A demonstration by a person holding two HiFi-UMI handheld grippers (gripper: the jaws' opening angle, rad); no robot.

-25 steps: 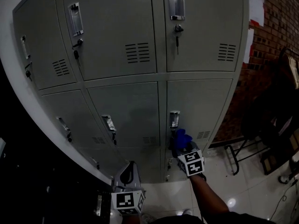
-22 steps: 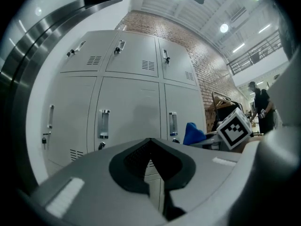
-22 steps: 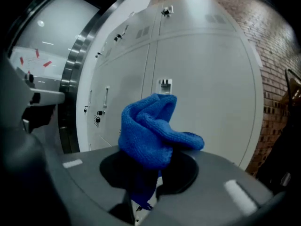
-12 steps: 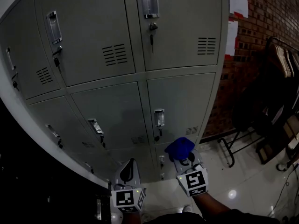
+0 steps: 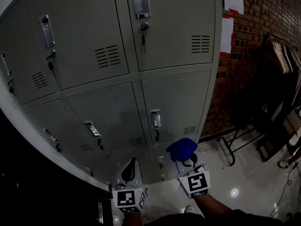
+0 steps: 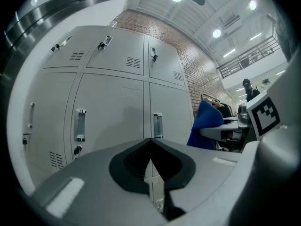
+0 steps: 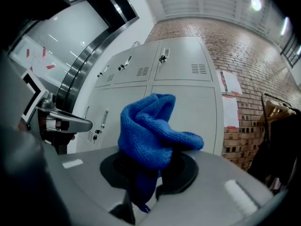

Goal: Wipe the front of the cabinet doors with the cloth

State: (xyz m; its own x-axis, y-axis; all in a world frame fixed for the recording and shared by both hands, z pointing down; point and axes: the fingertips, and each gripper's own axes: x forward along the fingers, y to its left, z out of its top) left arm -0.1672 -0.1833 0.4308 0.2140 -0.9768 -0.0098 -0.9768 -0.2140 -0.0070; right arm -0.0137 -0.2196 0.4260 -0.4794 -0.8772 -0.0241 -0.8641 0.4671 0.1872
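A bank of grey metal locker doors (image 5: 174,27) fills the head view, each door with a chrome handle (image 5: 154,118) and a key lock. My right gripper (image 5: 184,159) is shut on a bunched blue cloth (image 5: 181,148), held a little away from the lower right doors. In the right gripper view the cloth (image 7: 150,135) bulges up out of the closed jaws of that gripper (image 7: 143,192), with the lockers (image 7: 178,98) beyond. My left gripper (image 5: 129,172) hangs beside it, shut and holding nothing. The left gripper view looks past its gripper (image 6: 151,173) at the doors (image 6: 113,107).
A brick wall (image 5: 254,36) with white paper sheets (image 5: 227,34) stands right of the lockers. A dark clothes rack (image 5: 277,88) with hangers and black chair legs (image 5: 230,152) occupy the glossy floor at right. A dark wall or pillar edges the lockers on the left.
The right gripper with the cloth has drawn back and down from the lower right door's handle. The head view has swung right, showing more brick wall. The left gripper has barely moved.
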